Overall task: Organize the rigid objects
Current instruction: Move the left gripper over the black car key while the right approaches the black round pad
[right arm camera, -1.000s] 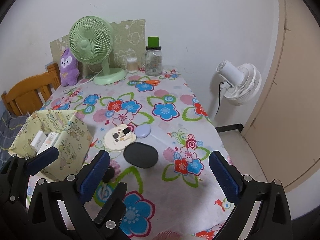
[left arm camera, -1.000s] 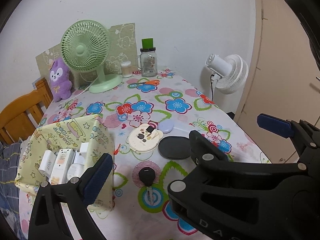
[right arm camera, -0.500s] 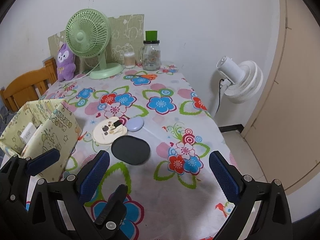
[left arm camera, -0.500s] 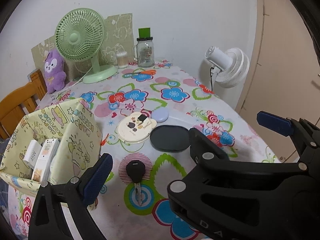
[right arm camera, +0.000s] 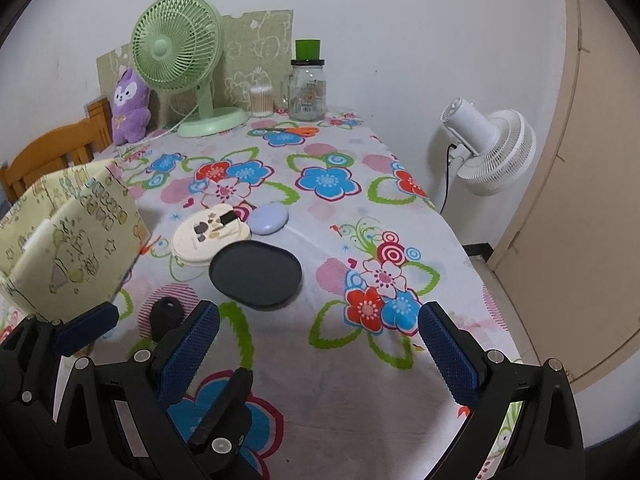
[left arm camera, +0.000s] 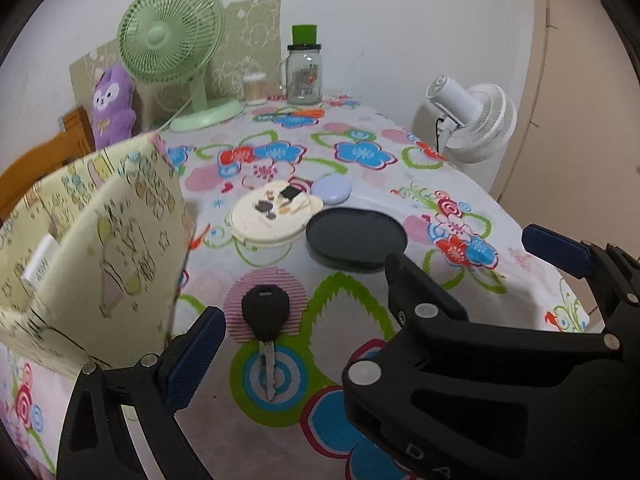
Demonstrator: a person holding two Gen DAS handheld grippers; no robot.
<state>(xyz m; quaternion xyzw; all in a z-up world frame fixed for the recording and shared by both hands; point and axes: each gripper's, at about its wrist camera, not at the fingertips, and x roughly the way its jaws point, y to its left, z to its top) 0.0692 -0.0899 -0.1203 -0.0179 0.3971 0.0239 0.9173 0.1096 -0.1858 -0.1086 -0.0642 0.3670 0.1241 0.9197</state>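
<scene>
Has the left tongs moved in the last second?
Yes. The left tongs have dropped lower and closer to the table: the key and green fan now loom larger in its view.

White wall (right arm camera: 400, 20), beige door (right arm camera: 592, 160), wooden chair (right arm camera: 52, 156).

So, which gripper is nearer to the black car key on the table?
Left. The left gripper is open, and the car key lies just ahead, beside its left finger. The right gripper, also open, sits further right; the key is left of its fingers.
</scene>
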